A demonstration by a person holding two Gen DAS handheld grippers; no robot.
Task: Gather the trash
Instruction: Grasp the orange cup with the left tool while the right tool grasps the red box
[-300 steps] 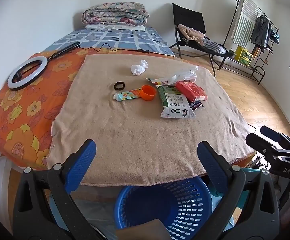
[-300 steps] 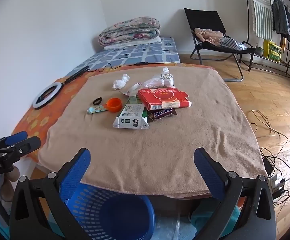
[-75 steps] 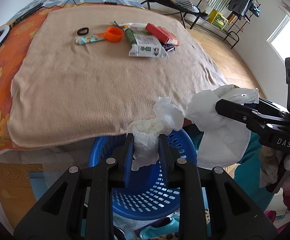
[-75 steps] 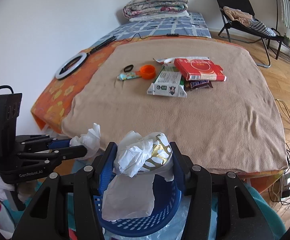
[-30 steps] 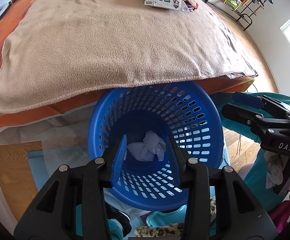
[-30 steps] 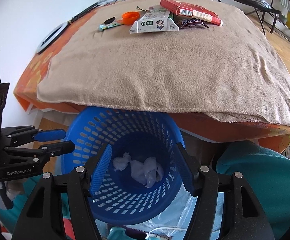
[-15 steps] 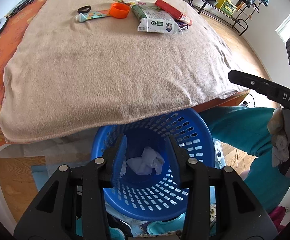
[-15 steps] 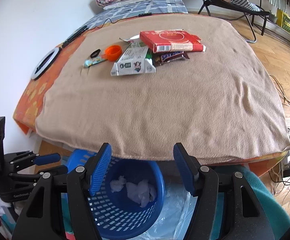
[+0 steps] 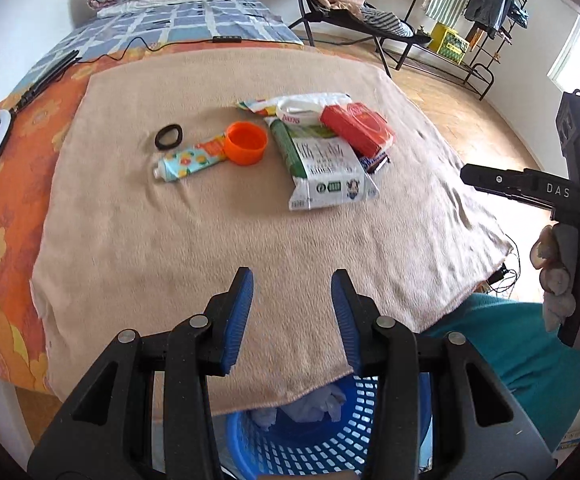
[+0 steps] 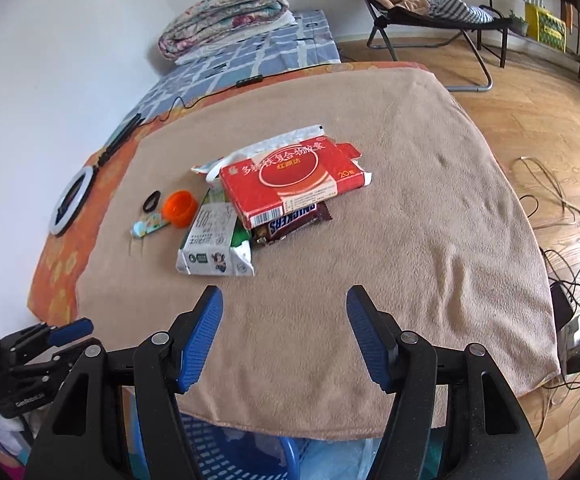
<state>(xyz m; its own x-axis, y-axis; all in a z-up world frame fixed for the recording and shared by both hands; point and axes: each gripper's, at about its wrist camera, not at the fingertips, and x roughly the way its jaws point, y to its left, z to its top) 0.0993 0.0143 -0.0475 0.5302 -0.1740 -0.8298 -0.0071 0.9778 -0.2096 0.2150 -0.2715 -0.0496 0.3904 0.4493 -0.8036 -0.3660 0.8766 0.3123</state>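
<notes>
A tan blanket (image 9: 194, 240) covers the table and fills most of both views, lying over an orange flowered cloth (image 9: 6, 184) that shows along its left side. Below the near edge of the blanket stands a blue perforated basket (image 9: 313, 448), partly hidden under the overhang; crumpled white tissues (image 9: 309, 404) lie inside it.

The left gripper (image 9: 292, 312) hangs above the near edge of the blanket, its blue-padded jaws parted and nothing between them. The right gripper (image 10: 284, 332) hovers over the same near edge, jaws spread somewhat wider and likewise empty. In the left wrist view the right gripper also appears at the right border, gripped by a hand (image 9: 557, 276).

The remaining trash sits in a cluster near the middle of the blanket. A red carton (image 10: 290, 178) lies on top, overlapping a white and green milk carton (image 10: 214, 244) to its left and a brown Snickers wrapper (image 10: 293, 220) that pokes out from beneath it. A white plastic wrapper (image 9: 309, 106) lies behind the red carton. Left of the cluster an orange cap (image 9: 246, 143) touches a small patterned tube (image 9: 188, 160), and a black ring (image 9: 168, 137) lies just beside them.
</notes>
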